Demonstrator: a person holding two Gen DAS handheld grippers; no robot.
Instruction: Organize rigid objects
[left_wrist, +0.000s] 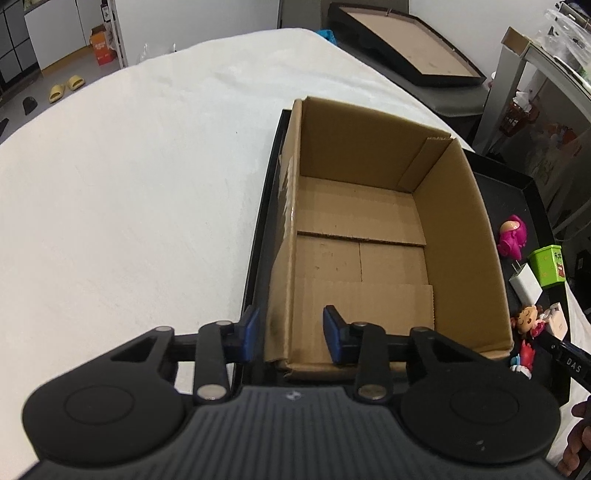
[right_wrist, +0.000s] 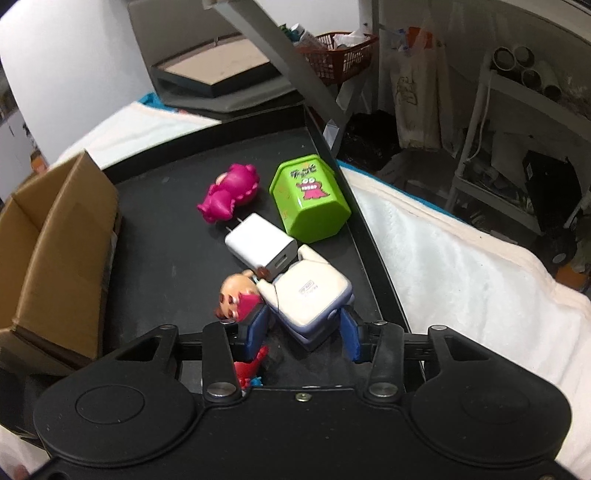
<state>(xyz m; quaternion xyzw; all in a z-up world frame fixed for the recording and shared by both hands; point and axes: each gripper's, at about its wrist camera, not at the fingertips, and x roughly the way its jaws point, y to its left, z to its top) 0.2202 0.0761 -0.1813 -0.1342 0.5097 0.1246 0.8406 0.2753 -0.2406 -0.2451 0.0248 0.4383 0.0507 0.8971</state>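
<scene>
Right gripper (right_wrist: 303, 332) is low over the near end of the black tray (right_wrist: 166, 206), jaws narrowed around the white boxy toy (right_wrist: 312, 295). Its blue pads flank the toy's near lower corner; the left one looks to touch it, the right sits just beside it with a sliver of gap, so a firm clamp cannot be confirmed. The toy lies tilted, long axis running from near-right to far-left, skew to the line between the pads. The doll figure (right_wrist: 236, 299) leans against its left side, touching the left pad too.

Left gripper (left_wrist: 291, 336) straddles the near-left corner of the cardboard box (left_wrist: 461, 229): one pad outside the left wall, the other inside, wall between them. Jaws part-closed; contact with the cardboard cannot be told.

Box is empty, sitting on the left part of the tray. Toys all lie to its right: pink figure (right_wrist: 229, 195) farthest, green container (right_wrist: 310, 199) on its side at the right rim, white charger (right_wrist: 262, 242) between them and the boxy toy, red toy (right_wrist: 251, 369) nearest.

Judgement: the coming move turns on the box lying left of the right jaws; lift, carry left over the wall. Risk: doll dragged along
</scene>
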